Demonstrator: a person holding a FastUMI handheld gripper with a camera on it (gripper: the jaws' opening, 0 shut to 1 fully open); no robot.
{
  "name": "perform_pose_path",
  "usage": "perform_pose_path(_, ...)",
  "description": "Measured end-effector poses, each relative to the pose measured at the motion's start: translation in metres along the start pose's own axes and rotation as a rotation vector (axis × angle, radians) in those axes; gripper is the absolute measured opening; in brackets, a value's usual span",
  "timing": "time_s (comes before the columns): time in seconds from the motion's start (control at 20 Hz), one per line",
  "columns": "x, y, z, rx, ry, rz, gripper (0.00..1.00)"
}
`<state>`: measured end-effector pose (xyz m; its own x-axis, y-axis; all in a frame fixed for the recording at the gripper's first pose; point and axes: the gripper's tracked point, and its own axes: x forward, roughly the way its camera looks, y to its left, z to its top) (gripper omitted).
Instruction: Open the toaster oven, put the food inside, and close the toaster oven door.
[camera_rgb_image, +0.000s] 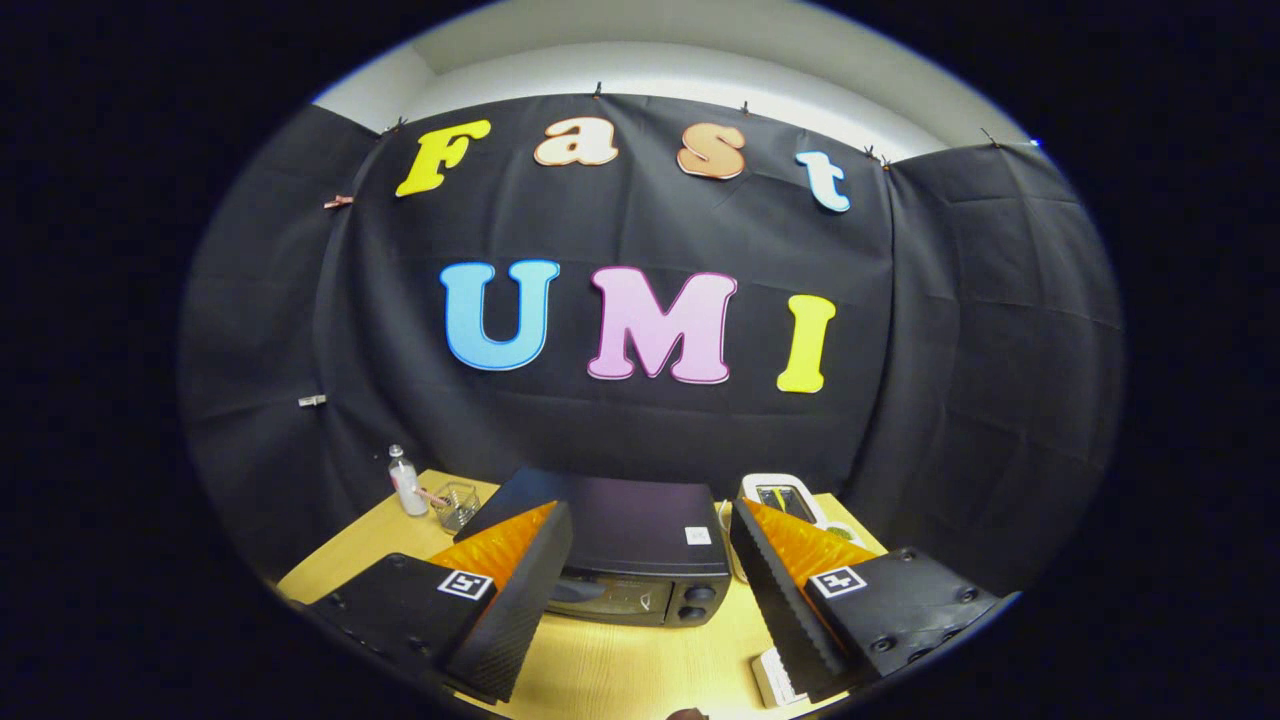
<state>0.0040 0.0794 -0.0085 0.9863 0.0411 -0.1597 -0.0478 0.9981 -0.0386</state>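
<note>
**A:** Booth scene: the tongs (640, 590) hang spread wide above a pale wooden tabletop (620, 670), gripping nothing, the black toaster oven (615, 545) framed between and just beyond the two fingers.

**B:** And the oven door?

**A:** Shut, as far as the front shows: dark glass upright, two round knobs (697, 603) at its right end. No food can be picked out with certainty. That fits either a door waiting to be opened or one closed again with the food inside; the glass is too dark to settle it.

**B:** So what would good handling look like?

**A:** My judgement only: whichever stage this is, the tongs sit high and well back from the oven. Any work on the door calls for coming down level with its top edge, squarely centred, keeping the fingers apart until they bracket the handle. The oven looks light enough to slide on smooth wood, so a slow pull or push along the hinge's arc beats a tug.

**B:** Anything nearby to avoid?

**A:** A small clear bottle (405, 482) and a wire basket (456, 505) stand behind the oven's left corner; a white device (783, 497) sits behind its right; a white ridged object (775, 680) lies by the right finger.

**B:** Readable writing or brands?

**A:** None. A small white sticker (698, 535) on the oven's top is too small to read. Square black-and-white markers (466, 584) on the fingers carry patterns, not words.
</note>
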Motion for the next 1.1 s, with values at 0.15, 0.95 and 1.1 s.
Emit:
perform_pose_path(0.15,-0.013,-0.014,0.023,0.005,-0.063,-0.020,0.98)
perform_pose_path(0.95,-0.042,-0.067,0.026,0.083,-0.106,-0.125,0.98)
perform_pose_path(1.1,-0.043,-0.066,0.028,0.076,-0.109,-0.124,0.98)
